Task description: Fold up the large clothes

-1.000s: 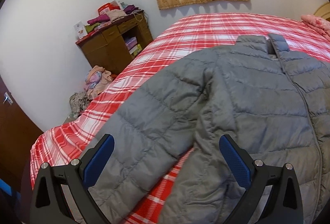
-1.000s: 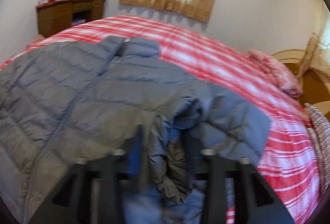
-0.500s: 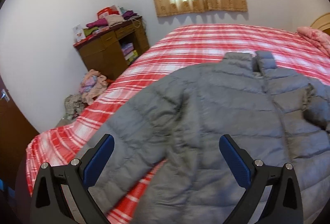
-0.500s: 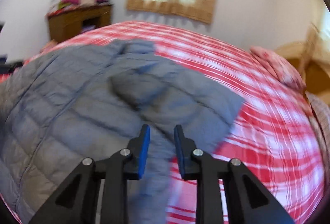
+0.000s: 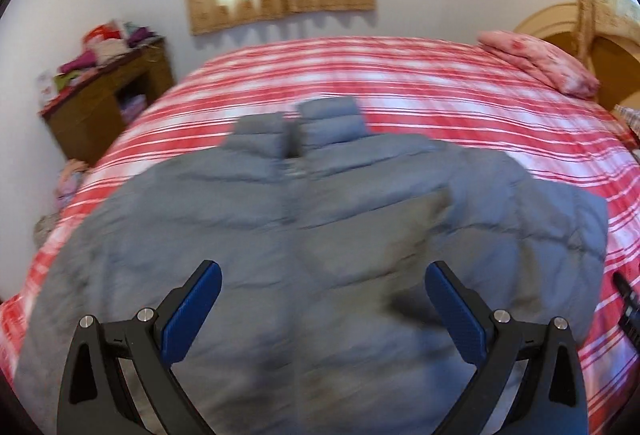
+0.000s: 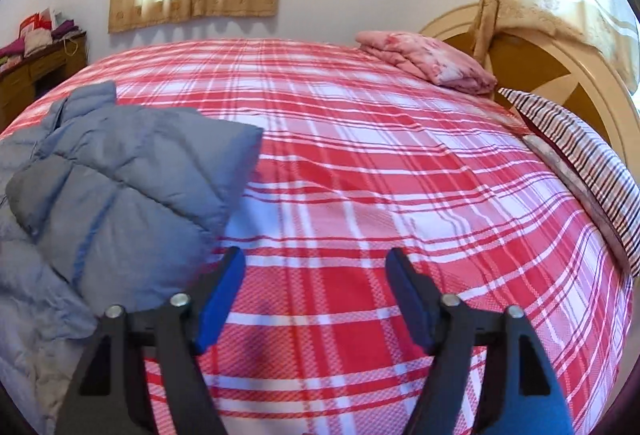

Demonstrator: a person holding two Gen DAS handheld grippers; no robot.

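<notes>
From the left wrist: left gripper (image 5: 322, 297) spread wide and empty above the grey puffer jacket (image 5: 280, 235), spread across the red plaid bedspread (image 5: 400, 83), collar farthest from the fingertips. From the right wrist: right gripper (image 6: 316, 285) likewise wide, holding nothing, over bare bedspread (image 6: 380, 175), folded jacket sleeve (image 6: 132, 187) just left of the left finger.

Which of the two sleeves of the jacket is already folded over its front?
The right sleeve: it lies folded across the grey jacket, cuff toward the zip. The left sleeve is still spread out toward the bed edge.
</notes>
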